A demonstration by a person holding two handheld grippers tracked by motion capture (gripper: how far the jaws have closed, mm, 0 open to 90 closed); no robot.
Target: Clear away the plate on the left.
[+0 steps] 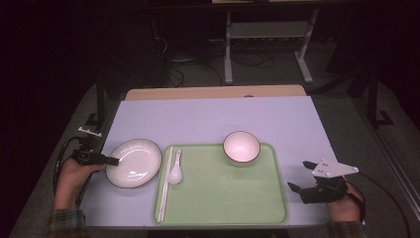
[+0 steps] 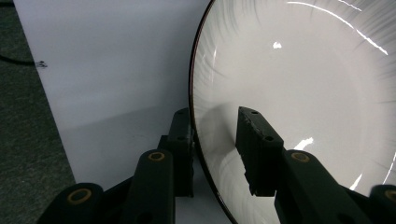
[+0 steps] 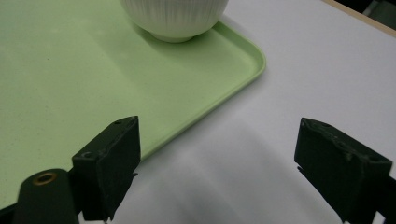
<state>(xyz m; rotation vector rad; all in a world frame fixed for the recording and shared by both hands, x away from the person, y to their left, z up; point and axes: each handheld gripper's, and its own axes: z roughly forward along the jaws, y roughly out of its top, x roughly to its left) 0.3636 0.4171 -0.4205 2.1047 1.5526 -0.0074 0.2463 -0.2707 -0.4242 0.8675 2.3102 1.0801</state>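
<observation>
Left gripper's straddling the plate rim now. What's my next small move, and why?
Probably close the left gripper the rest of the way on the rim of the plate. One jaw sits over the plate's inside, the other outside beneath the rim, with a gap left. The plate lies on the table, beside the green tray.

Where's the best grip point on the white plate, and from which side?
On the rim at its left edge, coming in from the left. The plate is shallow and lies flat beside the tray, so only its thin rim fits between jaws. The left gripper already straddles that rim, one jaw inside and one outside.
</observation>
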